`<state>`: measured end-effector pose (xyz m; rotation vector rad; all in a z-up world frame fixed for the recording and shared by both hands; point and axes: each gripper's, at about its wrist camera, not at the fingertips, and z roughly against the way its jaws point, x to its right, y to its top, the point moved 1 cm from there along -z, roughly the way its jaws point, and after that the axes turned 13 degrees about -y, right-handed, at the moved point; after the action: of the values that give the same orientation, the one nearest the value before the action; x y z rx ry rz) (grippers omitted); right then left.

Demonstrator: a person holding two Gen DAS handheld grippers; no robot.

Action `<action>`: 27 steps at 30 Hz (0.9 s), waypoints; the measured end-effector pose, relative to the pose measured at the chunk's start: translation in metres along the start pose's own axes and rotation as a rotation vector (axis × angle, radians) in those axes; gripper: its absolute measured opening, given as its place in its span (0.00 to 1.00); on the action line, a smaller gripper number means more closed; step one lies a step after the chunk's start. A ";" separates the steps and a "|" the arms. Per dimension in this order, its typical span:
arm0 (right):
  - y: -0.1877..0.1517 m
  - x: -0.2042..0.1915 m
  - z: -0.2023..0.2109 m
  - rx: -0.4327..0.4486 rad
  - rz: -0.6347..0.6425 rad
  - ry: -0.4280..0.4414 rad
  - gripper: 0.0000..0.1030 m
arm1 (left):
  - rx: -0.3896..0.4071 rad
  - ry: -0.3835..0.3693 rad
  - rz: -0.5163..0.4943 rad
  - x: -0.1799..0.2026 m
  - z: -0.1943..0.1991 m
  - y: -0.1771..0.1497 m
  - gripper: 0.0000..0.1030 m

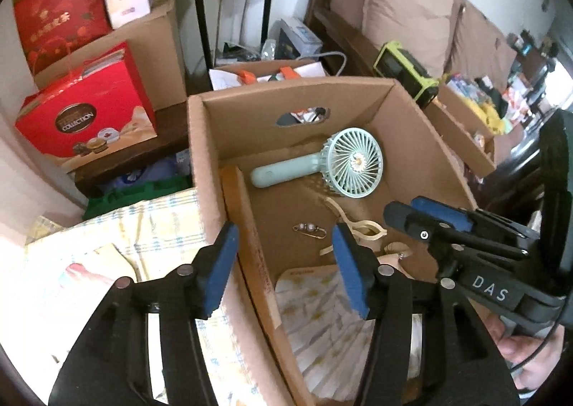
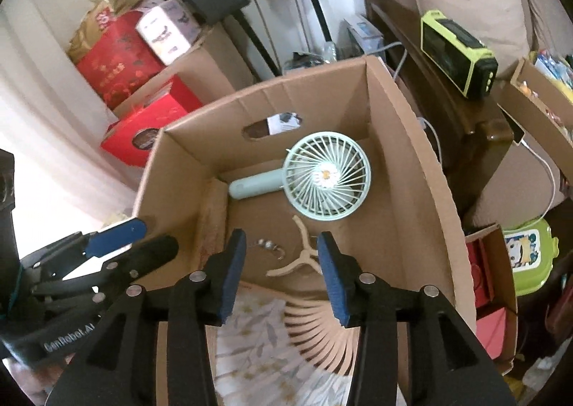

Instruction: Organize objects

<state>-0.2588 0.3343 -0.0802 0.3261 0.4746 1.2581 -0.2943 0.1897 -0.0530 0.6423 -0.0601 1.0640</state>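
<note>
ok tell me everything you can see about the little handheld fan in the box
The handheld fan is pale mint green and looks like plastic. It has a round head with a radial-spoke grille, a white daisy emblem at the hub, and a short rounded handle. It lies on the floor of the open cardboard box, near the far wall below the oval handle cutout, with the head leaning toward that back corner. The handle points left in both views. Nothing grips it; a cream clip lies just in front of it, apparently not touching.
</note>
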 end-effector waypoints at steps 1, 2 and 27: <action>-0.001 -0.001 0.004 0.004 0.003 0.003 0.44 | 0.007 0.013 0.004 -0.001 0.007 -0.002 0.56; -0.003 -0.003 0.008 0.009 0.007 0.004 0.44 | 0.012 0.024 0.004 -0.002 0.010 -0.004 0.57; -0.056 -0.037 0.071 0.111 0.176 -0.140 0.80 | 0.097 0.031 0.073 -0.011 0.084 -0.077 0.93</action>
<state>-0.1850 0.2846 -0.0402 0.5561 0.4033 1.3712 -0.2147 0.1125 -0.0241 0.7152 -0.0050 1.1521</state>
